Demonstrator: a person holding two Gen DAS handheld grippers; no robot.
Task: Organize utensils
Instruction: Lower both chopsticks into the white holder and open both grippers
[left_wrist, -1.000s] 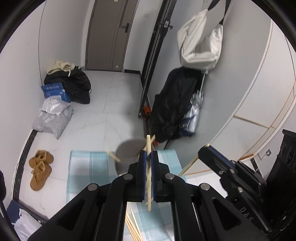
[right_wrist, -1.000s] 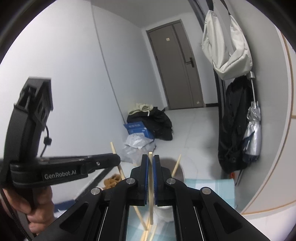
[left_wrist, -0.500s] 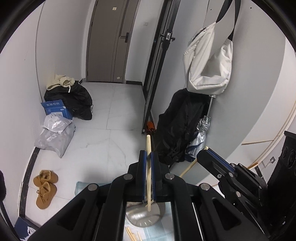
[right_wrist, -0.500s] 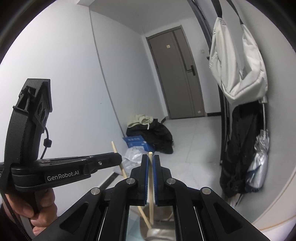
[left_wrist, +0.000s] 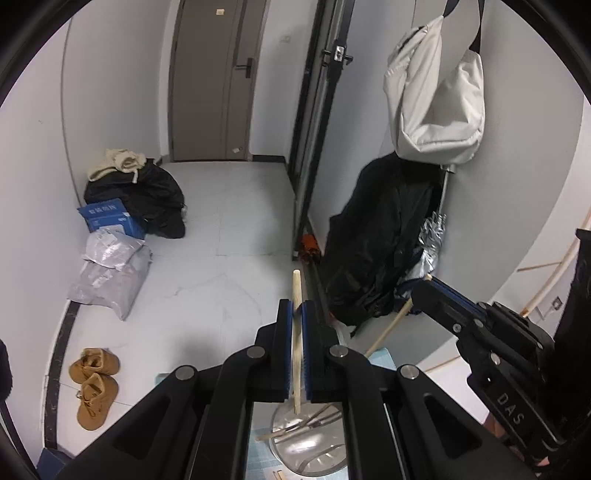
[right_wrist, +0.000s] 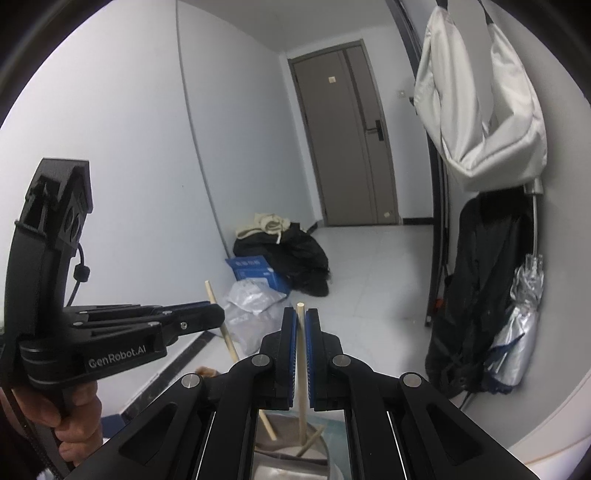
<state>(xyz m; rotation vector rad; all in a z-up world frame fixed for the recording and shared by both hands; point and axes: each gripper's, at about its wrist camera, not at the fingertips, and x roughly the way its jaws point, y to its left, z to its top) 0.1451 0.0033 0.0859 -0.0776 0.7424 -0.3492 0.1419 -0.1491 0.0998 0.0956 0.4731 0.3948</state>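
Left gripper (left_wrist: 295, 314) centre bottom, clamped on upright chopstick (left_wrist: 296, 332). Below it, metal cup (left_wrist: 314, 443) on blue mat (left_wrist: 384, 356), loose chopsticks (left_wrist: 306, 424) inside. Right gripper (left_wrist: 443, 299) at right edge, pinching second chopstick (left_wrist: 388, 332) slanting down-left. Door (left_wrist: 210, 77) top centre. White bag (left_wrist: 436, 96) hanging upper right, black coat (left_wrist: 376, 236) and umbrella (left_wrist: 432, 243) under it. Black clothes (left_wrist: 147, 195), blue box (left_wrist: 110, 218), grey parcels (left_wrist: 110, 269) at left. Brown shoes (left_wrist: 92, 384) lower left.
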